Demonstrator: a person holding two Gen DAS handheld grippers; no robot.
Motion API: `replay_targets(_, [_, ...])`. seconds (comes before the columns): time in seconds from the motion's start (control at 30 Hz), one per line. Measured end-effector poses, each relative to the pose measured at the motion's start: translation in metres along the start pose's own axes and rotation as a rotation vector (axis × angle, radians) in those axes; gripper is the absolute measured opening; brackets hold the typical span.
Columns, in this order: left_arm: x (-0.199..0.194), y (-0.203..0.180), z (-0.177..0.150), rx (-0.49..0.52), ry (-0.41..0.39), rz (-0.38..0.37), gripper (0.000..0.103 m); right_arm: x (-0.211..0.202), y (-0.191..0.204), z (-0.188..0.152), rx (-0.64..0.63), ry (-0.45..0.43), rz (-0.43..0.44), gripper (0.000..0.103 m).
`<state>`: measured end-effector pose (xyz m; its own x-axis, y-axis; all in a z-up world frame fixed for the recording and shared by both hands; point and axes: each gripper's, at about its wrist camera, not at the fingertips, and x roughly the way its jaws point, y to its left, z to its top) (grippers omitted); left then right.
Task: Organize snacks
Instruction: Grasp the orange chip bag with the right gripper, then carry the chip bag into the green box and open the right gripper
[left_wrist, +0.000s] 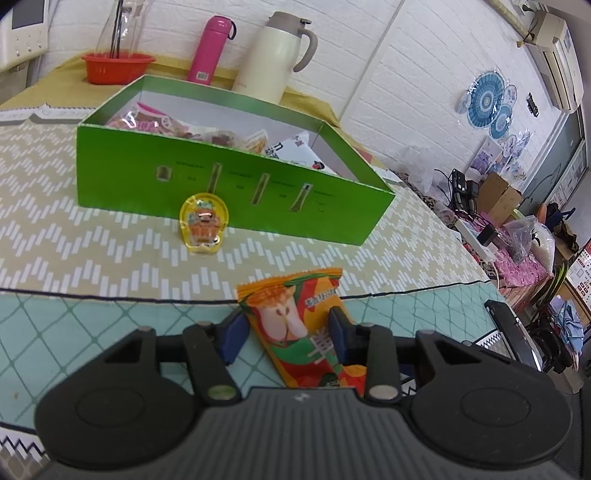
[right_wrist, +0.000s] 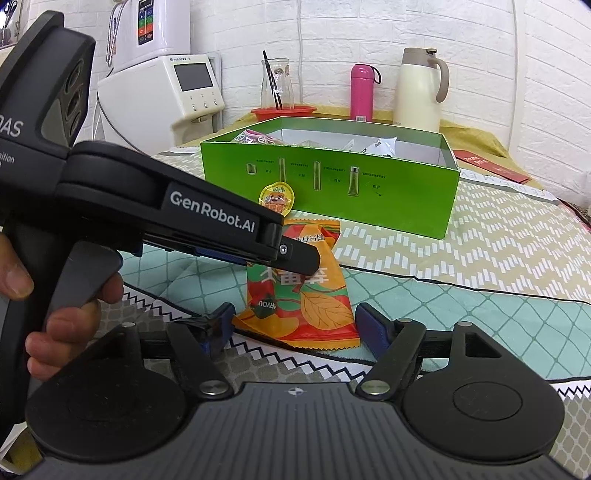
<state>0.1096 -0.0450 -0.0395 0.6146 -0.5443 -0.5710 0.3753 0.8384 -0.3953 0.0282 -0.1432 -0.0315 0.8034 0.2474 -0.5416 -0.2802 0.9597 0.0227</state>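
Observation:
An orange-and-red snack packet (left_wrist: 295, 325) lies on the teal cloth between the blue pads of my left gripper (left_wrist: 286, 334), which straddles it with the jaws a little apart from its sides. In the right wrist view the same packet (right_wrist: 299, 295) lies under the left gripper's finger (right_wrist: 291, 254). My right gripper (right_wrist: 295, 325) is open, just in front of the packet's near edge. A small yellow jelly cup (left_wrist: 203, 225) leans against the front wall of the green box (left_wrist: 229, 184), which holds several snacks. The cup (right_wrist: 276, 197) and box (right_wrist: 406, 192) also show in the right wrist view.
Behind the box stand a pink bottle (left_wrist: 210, 48), a cream thermos jug (left_wrist: 275, 55), a red basket (left_wrist: 116, 66) and a glass carafe (right_wrist: 276, 85). A white water dispenser (right_wrist: 162, 92) is at the back left. The table drops off at the right, with clutter below.

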Motion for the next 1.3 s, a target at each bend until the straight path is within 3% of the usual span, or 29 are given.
replay_targets(0.1, [-0.003,0.003,0.001,-0.019,-0.004,-0.001,0.031,-0.003,-0.002,0.001,0.021,-0.019,0.002,0.103])
replay_targets(0.13, [-0.005,0.002,0.001,-0.019,-0.010,0.000,0.030,-0.005,-0.002,0.004,0.028,-0.033,-0.001,0.088])
replay_targets(0.23, [-0.011,0.000,0.003,-0.020,-0.033,-0.011,0.023,-0.007,-0.005,0.009,0.030,-0.038,0.022,0.064])
replay_targets(0.27, [-0.012,0.000,0.005,-0.021,-0.038,-0.019,0.018,-0.008,-0.005,0.010,0.034,-0.044,0.040,0.022])
replay_targets(0.3, [-0.013,0.000,0.006,-0.032,-0.039,-0.036,0.016,-0.008,-0.006,0.011,0.048,-0.044,0.058,0.014])
replay_targets(0.43, [-0.012,-0.001,0.008,-0.025,-0.036,-0.027,0.016,-0.006,-0.007,0.012,0.047,-0.040,0.056,0.015])
replay_targets(0.5, [-0.011,0.003,0.007,-0.045,-0.033,-0.033,0.016,-0.006,-0.006,0.012,0.035,-0.041,0.061,0.020])
replay_targets(0.57, [-0.011,0.005,0.007,-0.050,-0.036,-0.028,0.016,-0.008,-0.008,0.010,0.052,-0.057,0.063,0.051])
replay_targets(0.6, [-0.011,0.005,0.007,-0.048,-0.036,-0.025,0.016,-0.008,-0.008,0.010,0.056,-0.064,0.052,0.062])
replay_targets(0.63, [-0.011,0.005,0.006,-0.047,-0.035,-0.026,0.016,-0.008,-0.009,0.009,0.058,-0.069,0.033,0.089])
replay_targets(0.67, [-0.012,0.005,0.007,-0.046,-0.035,-0.027,0.016,-0.006,-0.010,0.009,0.060,-0.070,0.015,0.103])
replay_targets(0.8, [-0.012,0.004,0.006,-0.042,-0.037,-0.027,0.016,0.008,-0.013,0.008,0.071,-0.017,0.028,0.103])
replay_targets(0.9, [-0.013,0.004,0.006,-0.042,-0.038,-0.029,0.016,0.011,-0.006,0.009,0.029,-0.026,-0.006,0.099])
replay_targets(0.97, [-0.017,0.001,0.006,-0.030,-0.049,-0.036,0.016,0.009,-0.005,0.012,0.018,-0.029,-0.005,0.083])
replay_targets(1.03, [-0.023,-0.005,0.008,-0.009,-0.069,-0.040,0.015,0.005,-0.004,0.015,0.011,-0.043,0.001,0.078])
replay_targets(1.3, [-0.046,-0.019,0.033,0.050,-0.172,-0.070,0.014,-0.011,-0.007,0.040,-0.024,-0.151,-0.008,0.077])
